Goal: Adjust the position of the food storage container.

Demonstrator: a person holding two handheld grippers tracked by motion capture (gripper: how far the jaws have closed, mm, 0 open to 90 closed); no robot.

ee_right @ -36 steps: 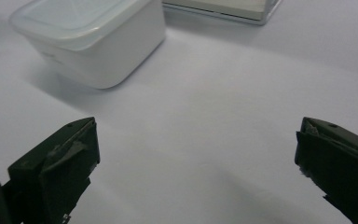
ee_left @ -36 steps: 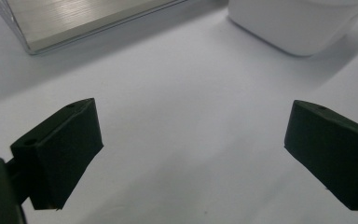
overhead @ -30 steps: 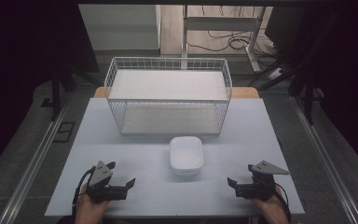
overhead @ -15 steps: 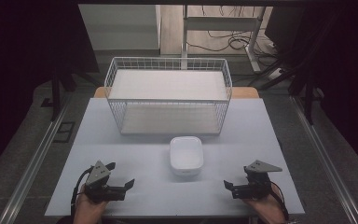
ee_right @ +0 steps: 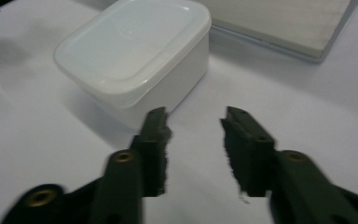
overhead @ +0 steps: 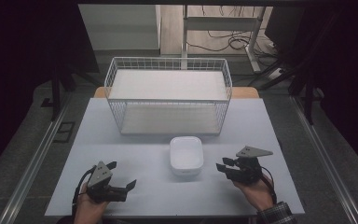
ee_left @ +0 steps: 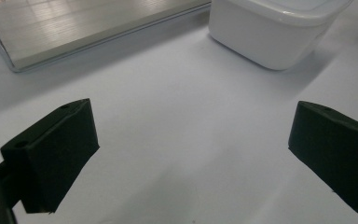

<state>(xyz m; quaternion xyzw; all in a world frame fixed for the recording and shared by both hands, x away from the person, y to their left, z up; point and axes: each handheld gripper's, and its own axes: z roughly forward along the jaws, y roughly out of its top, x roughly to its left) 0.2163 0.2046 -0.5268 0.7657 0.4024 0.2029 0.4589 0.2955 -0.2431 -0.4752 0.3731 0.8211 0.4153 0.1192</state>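
**Closing in on the white tub from the right**

Left gripper [overhead: 121,182] rests low near the table's [overhead: 140,154] front left corner, jaws spread wide, nothing between them; its own view shows bare table between the pads.

Centre: white lidded container [overhead: 186,155] sits on the table, lid on, just in front of the wire basket [overhead: 168,100], apart from both grippers.

Right gripper [overhead: 227,167] points toward the container's right side, near but not touching. Its jaws have just been closing and stand narrowed, empty.

Judgement: that gap looks too narrow for the tub. Reopen wider before advancing, come in level, straddle the body below the lid rim, then squeeze squarely.
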